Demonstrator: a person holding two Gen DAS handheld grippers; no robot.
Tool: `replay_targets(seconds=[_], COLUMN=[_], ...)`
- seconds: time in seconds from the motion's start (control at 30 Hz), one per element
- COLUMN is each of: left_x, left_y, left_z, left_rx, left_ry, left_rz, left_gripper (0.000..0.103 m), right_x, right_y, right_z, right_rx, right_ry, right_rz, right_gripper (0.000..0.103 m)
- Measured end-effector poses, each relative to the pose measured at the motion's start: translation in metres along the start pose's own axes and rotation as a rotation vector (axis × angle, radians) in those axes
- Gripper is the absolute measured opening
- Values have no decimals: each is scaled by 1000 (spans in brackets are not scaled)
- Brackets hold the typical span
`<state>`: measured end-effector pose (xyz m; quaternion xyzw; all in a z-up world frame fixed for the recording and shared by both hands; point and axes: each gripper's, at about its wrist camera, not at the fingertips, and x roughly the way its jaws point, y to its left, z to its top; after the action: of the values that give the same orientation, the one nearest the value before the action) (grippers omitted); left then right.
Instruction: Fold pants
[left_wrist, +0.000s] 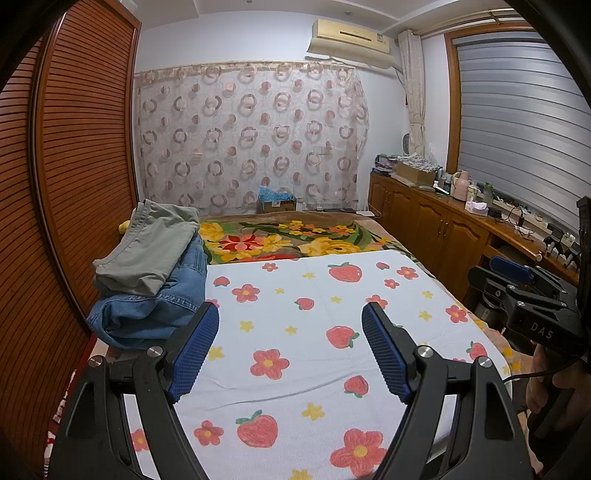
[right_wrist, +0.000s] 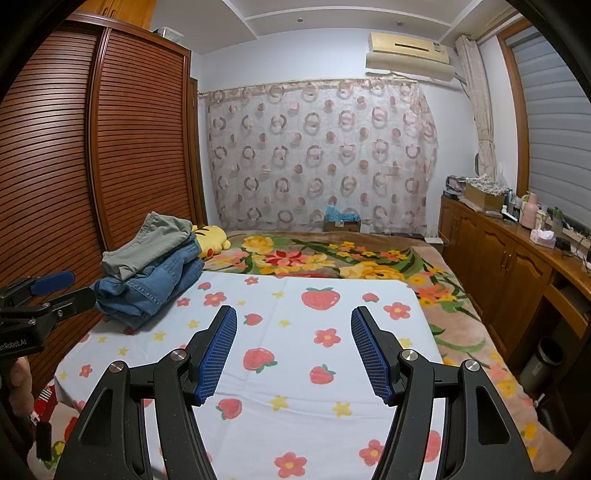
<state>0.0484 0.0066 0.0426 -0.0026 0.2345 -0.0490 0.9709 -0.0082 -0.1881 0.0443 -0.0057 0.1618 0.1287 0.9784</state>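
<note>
A stack of folded pants sits at the left edge of the bed: grey-green pants (left_wrist: 147, 247) (right_wrist: 147, 242) on top of blue jeans (left_wrist: 155, 302) (right_wrist: 147, 291). My left gripper (left_wrist: 290, 314) hovers open over the white strawberry-print sheet (left_wrist: 314, 295), nothing between its blue pads; the stack lies just beyond its left finger. My right gripper (right_wrist: 293, 317) also stands open above the sheet (right_wrist: 314, 325), its jaws holding nothing. Each gripper shows at the edge of the other's view: the right gripper (left_wrist: 513, 273) and the left gripper (right_wrist: 62, 286).
A slatted wooden wardrobe (left_wrist: 66, 184) runs close along the bed's left side. A floral blanket (left_wrist: 288, 240) covers the far half. A yellow plush toy (right_wrist: 210, 238) lies behind the stack. Wooden cabinets (left_wrist: 443, 229) with clutter line the right wall. A bin (right_wrist: 543, 365) stands on the floor.
</note>
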Motion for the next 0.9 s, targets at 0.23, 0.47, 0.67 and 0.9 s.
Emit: replay_targets(seconds=[0.23,0.47,0.67,0.9], left_x=[0,0,0,0], left_y=[0,0,1,1], left_z=[0,0,0,0], left_rx=[0,0,-1,0], left_ry=[0,0,-1,-2], left_rz=[-1,0,-1,-1], left_gripper=[81,81,81,81], right_x=[1,1,0,-1], right_y=[0,0,1,2], right_z=[-1,-1,-2,-4], right_rx=[-1,0,2,1], right_ry=[0,-1,-5,-8], right_rz=[-1,-1,-4,-6], right_gripper=[67,67,67,67])
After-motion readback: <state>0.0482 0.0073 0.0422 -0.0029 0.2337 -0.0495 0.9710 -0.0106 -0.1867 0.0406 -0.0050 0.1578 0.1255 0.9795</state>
